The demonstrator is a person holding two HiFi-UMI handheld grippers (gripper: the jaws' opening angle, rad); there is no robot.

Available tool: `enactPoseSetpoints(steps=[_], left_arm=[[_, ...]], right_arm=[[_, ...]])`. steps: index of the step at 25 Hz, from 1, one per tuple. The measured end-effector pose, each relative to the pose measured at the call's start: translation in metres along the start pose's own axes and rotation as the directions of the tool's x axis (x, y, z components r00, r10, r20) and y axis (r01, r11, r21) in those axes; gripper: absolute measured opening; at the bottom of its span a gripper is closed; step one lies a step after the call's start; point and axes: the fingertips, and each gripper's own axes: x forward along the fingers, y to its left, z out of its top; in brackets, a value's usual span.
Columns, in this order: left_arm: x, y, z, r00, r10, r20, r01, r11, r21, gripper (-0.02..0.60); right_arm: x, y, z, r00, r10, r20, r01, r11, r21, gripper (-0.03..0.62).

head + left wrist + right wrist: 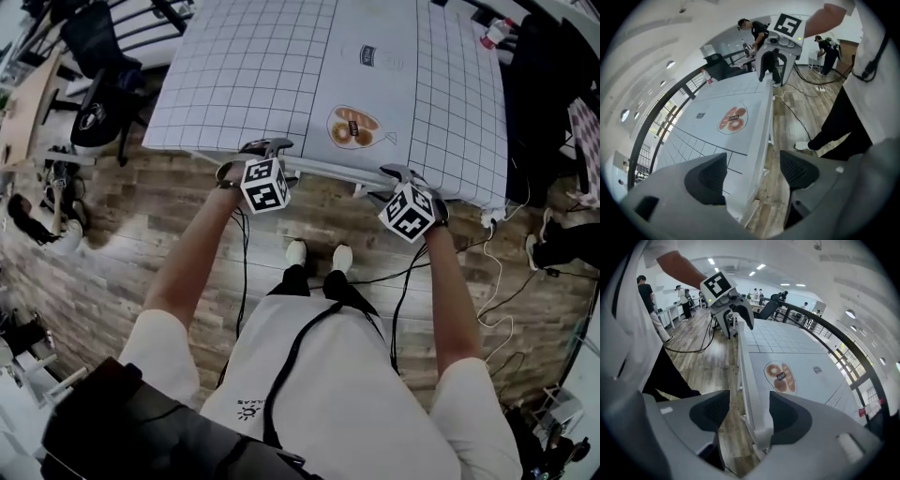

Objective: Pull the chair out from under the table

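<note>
One person stands at the table's near side, with two white shoes (295, 253) on the wood floor (187, 206) a step back from the table's edge. Several cables (403, 272) trail over the floor beside them.

There are two grippers, both at the table's near edge and pointing steeply down. The left gripper (269, 147) has its jaws spread wide, one on each side of the chair's rail, and the pads do not press on it. The right gripper (398, 172), further right along the same edge, is also wide open astride the rail, with a clear gap at its outer jaw.

One chair (746, 380) is pushed in under the table. Only the top rail of its back shows. It is white, narrow, straight and flat-topped, and it runs along the table's near edge just beside the cloth. It ends in a squared corner between the right gripper's jaws. Whether the rail touches the table cannot be told. The seat and legs are out of sight.

One table (244, 75) carries a white cloth ruled with a dark grid. A plain panel runs down its middle, holding one bread print (354, 127) near the chair and one small label (370, 58) further in.

One black office chair (94, 56) stands off the table's far left corner. One dark railing (834, 333) runs beyond the table's far side. Two people (827, 47) in dark clothes stand well past the table's right end.
</note>
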Motion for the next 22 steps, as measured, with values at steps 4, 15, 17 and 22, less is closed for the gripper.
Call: enactPoseSetpoints(steps=[4,15,17,22], left_arm=[[0.015,0.001,-0.014,0.994,-0.047,-0.098,0.058,0.992,0.111,0.364],[0.044,-0.011,-0.031,0.966,-0.133,-0.223,0.187,0.953,0.239,0.282],[0.047,-0.011,-0.032,0.964,-0.131,-0.23,0.19,0.947,0.258,0.232],[0.052,-0.005,-0.038,0.958,-0.106,-0.267,0.188,0.934,0.303,0.161]], right_arm=[[0.013,-0.004,-0.016,0.996,0.021,-0.084,-0.026,0.998,-0.061,0.258],[0.028,-0.009,-0.015,0.96,0.088,-0.264,-0.143,0.97,-0.197,0.218],[0.035,-0.008,-0.017,0.955,0.094,-0.282,-0.158,0.964,-0.214,0.209],[0.05,-0.002,-0.028,0.941,0.103,-0.322,-0.188,0.951,-0.247,0.158]])
